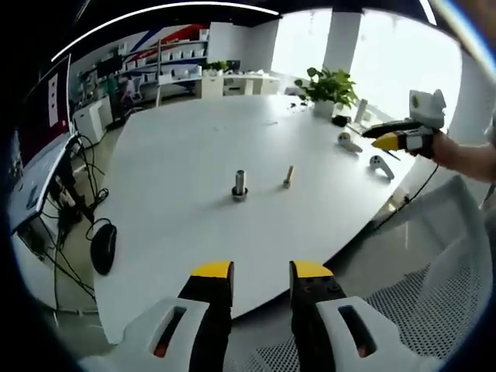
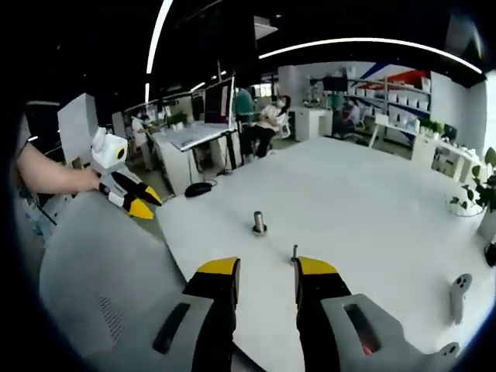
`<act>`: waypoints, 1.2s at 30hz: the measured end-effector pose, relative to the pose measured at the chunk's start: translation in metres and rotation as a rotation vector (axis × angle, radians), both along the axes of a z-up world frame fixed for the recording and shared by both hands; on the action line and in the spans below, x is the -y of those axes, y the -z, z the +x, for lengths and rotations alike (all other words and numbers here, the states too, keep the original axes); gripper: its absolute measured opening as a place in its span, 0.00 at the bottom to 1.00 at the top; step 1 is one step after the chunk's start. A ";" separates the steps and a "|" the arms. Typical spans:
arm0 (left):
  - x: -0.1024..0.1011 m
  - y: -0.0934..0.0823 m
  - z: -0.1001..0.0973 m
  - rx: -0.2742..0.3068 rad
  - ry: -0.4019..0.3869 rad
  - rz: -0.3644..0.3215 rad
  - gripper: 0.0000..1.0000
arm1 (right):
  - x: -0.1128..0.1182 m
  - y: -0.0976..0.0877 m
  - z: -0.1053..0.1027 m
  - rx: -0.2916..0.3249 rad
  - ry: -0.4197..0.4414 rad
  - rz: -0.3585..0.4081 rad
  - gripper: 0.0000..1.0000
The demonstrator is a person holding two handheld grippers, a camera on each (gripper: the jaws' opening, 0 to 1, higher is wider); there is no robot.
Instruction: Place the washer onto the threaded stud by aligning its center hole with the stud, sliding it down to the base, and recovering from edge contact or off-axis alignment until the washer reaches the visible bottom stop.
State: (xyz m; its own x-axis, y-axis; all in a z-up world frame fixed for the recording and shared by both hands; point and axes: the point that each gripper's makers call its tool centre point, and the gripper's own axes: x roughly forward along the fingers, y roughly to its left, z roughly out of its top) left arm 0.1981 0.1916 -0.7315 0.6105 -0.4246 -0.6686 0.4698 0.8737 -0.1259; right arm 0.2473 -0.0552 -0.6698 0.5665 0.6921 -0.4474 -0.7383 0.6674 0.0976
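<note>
1. I hold both tools back from the white table (image 1: 194,232), off its near edge — my left gripper (image 1: 261,273) has its yellow-tipped jaws parted with nothing between them, and my right gripper (image 2: 267,271) is the same, jaws apart and empty.

2. Out on the tabletop stands the threaded stud (image 1: 239,184), a short upright metal post with a wider ring at its foot; whether that ring is the washer already seated or only the base, I cannot tell from here.

3. Just beside it, apart and not touching, is a smaller brass-toned pin (image 1: 287,177). In the right gripper view that pin (image 2: 294,253) sits directly ahead of my jaws, with the stud (image 2: 259,223) beyond it.

4. The step in hand, as I judge it, is the approach — nothing is gripped yet. To do it well I should first find the washer, take it by its rim so the center hole stays open, and keep it level over the stud.

5. If an edge catches on the thread, I would lift slightly and re-center rather than press.
</note>
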 end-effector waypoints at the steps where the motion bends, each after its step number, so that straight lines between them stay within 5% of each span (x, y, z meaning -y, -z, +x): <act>1: 0.000 -0.002 0.001 0.007 -0.006 -0.006 0.27 | 0.000 -0.003 -0.004 0.004 0.003 0.009 0.30; 5: -0.001 -0.003 0.002 0.015 -0.014 -0.012 0.27 | 0.003 -0.016 -0.016 0.041 0.034 0.041 0.31; 9: -0.003 -0.004 0.003 0.018 -0.032 -0.013 0.29 | 0.005 -0.016 -0.025 0.016 0.069 0.081 0.37; 14: -0.007 -0.007 0.006 0.036 -0.060 -0.025 0.32 | -0.003 -0.001 -0.031 0.044 0.039 0.023 0.37; 17: -0.019 -0.013 0.011 0.096 -0.077 0.054 0.30 | -0.003 0.001 -0.028 0.055 0.042 -0.005 0.38; 20: -0.015 -0.018 0.014 0.094 -0.117 -0.034 0.34 | 0.009 -0.003 -0.021 0.085 0.093 0.012 0.43; 24: -0.016 -0.018 0.013 0.114 -0.099 0.006 0.33 | 0.014 0.002 -0.019 0.065 0.134 0.000 0.48; 31: -0.010 -0.019 0.009 0.105 -0.093 0.014 0.34 | 0.004 0.001 -0.025 0.076 0.082 -0.014 0.47; 36: -0.012 -0.040 0.015 0.221 -0.106 0.007 0.32 | 0.007 0.002 -0.024 0.082 0.102 -0.024 0.47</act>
